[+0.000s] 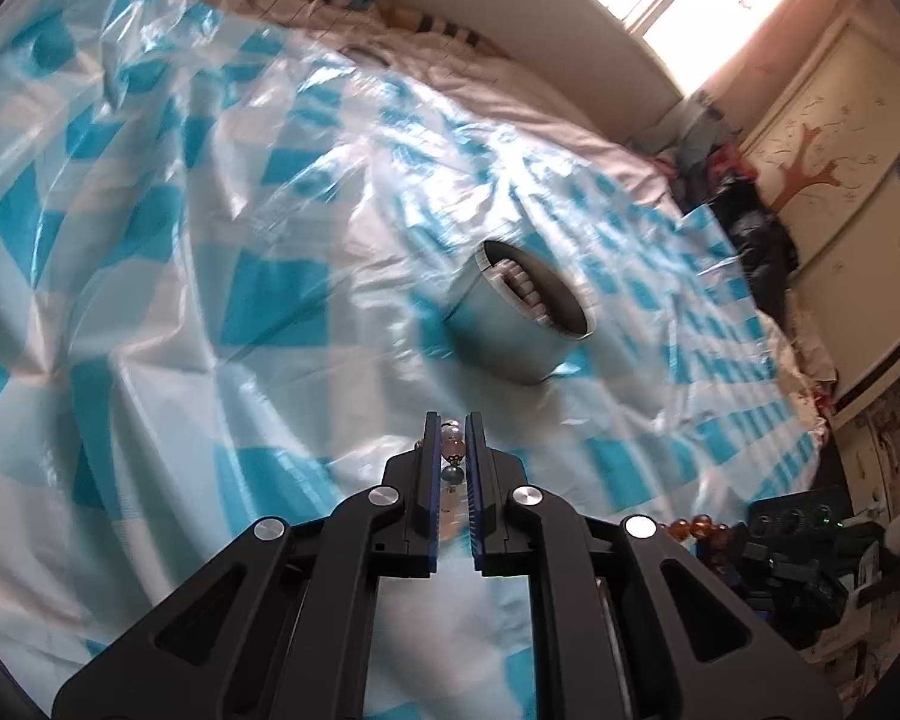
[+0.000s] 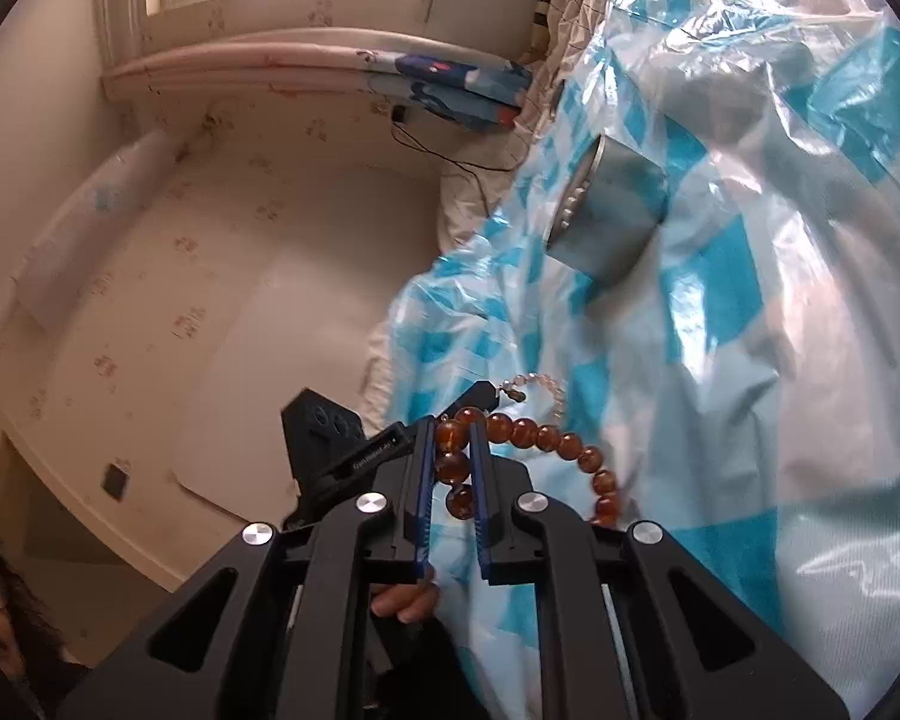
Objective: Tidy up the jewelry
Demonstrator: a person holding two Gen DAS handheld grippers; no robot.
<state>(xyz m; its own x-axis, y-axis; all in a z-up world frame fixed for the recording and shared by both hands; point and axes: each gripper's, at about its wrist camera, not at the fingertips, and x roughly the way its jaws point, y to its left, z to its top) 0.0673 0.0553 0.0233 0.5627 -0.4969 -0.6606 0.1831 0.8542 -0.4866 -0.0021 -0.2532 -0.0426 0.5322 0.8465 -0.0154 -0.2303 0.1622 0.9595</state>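
Carrying two bracelets: my left gripper [image 1: 453,426] is clamped on the pale bead bracelet [image 1: 453,439], my right gripper [image 2: 453,429] pinches the amber bead bracelet [image 2: 546,438]. Both hang above the blue-checked plastic sheet [image 1: 222,276]. Round tin [image 1: 513,324] sits far ahead, white beads already inside. Next, probably: align over its rim, release.

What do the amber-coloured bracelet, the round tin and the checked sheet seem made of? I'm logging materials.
Amber bead bracelet: translucent glossy beads, resin or amber; cannot tell which.
Round tin: grey matte metal, judging by its thin bright rim.
Checked sheet: thin plastic film, glossy and crinkled.
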